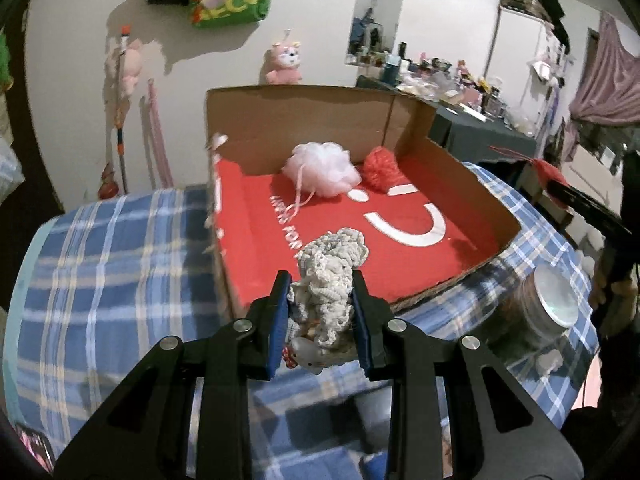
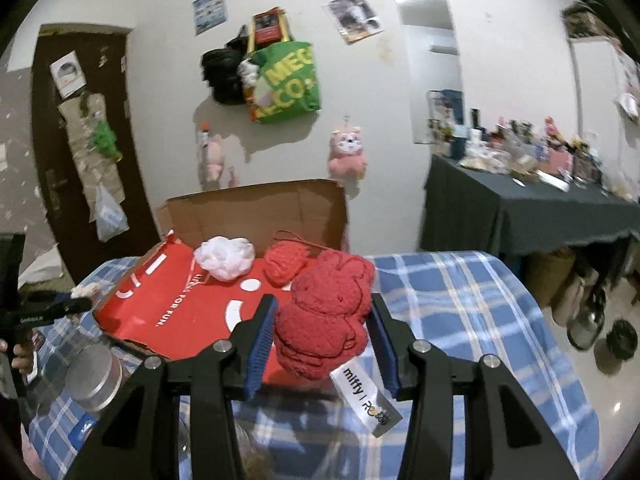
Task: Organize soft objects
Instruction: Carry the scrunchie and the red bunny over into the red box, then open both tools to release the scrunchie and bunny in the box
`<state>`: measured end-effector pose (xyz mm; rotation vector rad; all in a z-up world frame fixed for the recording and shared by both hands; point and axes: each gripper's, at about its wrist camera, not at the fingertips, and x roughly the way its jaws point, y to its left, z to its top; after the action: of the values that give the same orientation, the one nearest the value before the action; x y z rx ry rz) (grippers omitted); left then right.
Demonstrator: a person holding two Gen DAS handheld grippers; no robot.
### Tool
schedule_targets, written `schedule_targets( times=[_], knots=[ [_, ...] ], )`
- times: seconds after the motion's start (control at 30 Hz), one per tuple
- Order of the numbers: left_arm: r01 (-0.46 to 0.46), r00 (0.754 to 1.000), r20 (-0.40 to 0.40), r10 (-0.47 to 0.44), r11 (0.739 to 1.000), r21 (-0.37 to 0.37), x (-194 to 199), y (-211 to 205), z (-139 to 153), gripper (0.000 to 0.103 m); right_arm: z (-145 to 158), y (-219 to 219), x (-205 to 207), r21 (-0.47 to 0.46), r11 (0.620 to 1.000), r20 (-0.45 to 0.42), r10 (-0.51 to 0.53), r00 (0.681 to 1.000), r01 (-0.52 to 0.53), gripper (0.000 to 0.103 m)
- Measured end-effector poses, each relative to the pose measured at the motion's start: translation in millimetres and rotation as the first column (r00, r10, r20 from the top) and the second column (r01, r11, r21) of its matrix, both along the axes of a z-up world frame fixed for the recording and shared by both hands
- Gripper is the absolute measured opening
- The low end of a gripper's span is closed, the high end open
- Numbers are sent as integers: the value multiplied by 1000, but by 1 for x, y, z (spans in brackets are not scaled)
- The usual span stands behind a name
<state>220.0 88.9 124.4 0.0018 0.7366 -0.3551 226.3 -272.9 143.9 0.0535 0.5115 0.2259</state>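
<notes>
Risk of drops short of the cardboard box (image 1: 420, 128) — loose, floppy loads, shallow bite.

Left gripper (image 1: 320, 280): fingers narrow, pinching the grey crochet piece (image 1: 334, 264) mid-body, top flopping past the tips, over the box's near edge.

Right gripper (image 2: 323, 304): fingers (image 2: 262, 332) fairly wide, flanking the red plush (image 2: 324, 312) — left pad touching, right contact unclear; tag dangling below. Slip likely on any tilt.

White pouf (image 1: 322, 168) and red pouf (image 1: 382, 168) already inside, at the back wall.

A: From where is the left wrist view taken?
B: From low at the near edge of the box (image 1: 460, 184), faced toward 12 o'clock, close in.

A: And the right wrist view?
B: The box (image 2: 256, 208) is seen toward 11 o'clock, from slightly farther. Box, checked cloth (image 1: 112, 264) and wall are shared.
</notes>
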Motion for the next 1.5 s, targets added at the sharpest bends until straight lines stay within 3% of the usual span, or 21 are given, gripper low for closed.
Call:
schedule_targets(
  times=[0.2, 0.37, 0.63, 0.87, 1.17, 1.5],
  knots=[
    [59, 998, -25, -58, 997, 42, 26, -24, 2, 27, 6, 28, 32, -95, 990, -38, 100, 994, -103, 48],
    [75, 994, -84, -67, 992, 102, 48, -38, -8, 27, -6, 61, 65, -191, 961, -146, 172, 974, -199, 48],
    [76, 982, -183, -37, 974, 214, 79, -49, -39, 27, -48, 103, 111, -340, 895, -342, 169, 924, -289, 48],
    [86, 968, -251, -16, 959, 271, 91, -52, -65, 27, -75, 116, 133, -390, 855, -472, 133, 872, -341, 48],
    [82, 959, -284, 2, 955, 285, 96, -52, -78, 27, -97, 120, 137, -417, 829, -542, 103, 834, -373, 49],
    [90, 959, -282, -7, 955, 283, 98, -51, -81, 27, -100, 117, 135, -420, 824, -545, 107, 832, -381, 49]
  ],
)
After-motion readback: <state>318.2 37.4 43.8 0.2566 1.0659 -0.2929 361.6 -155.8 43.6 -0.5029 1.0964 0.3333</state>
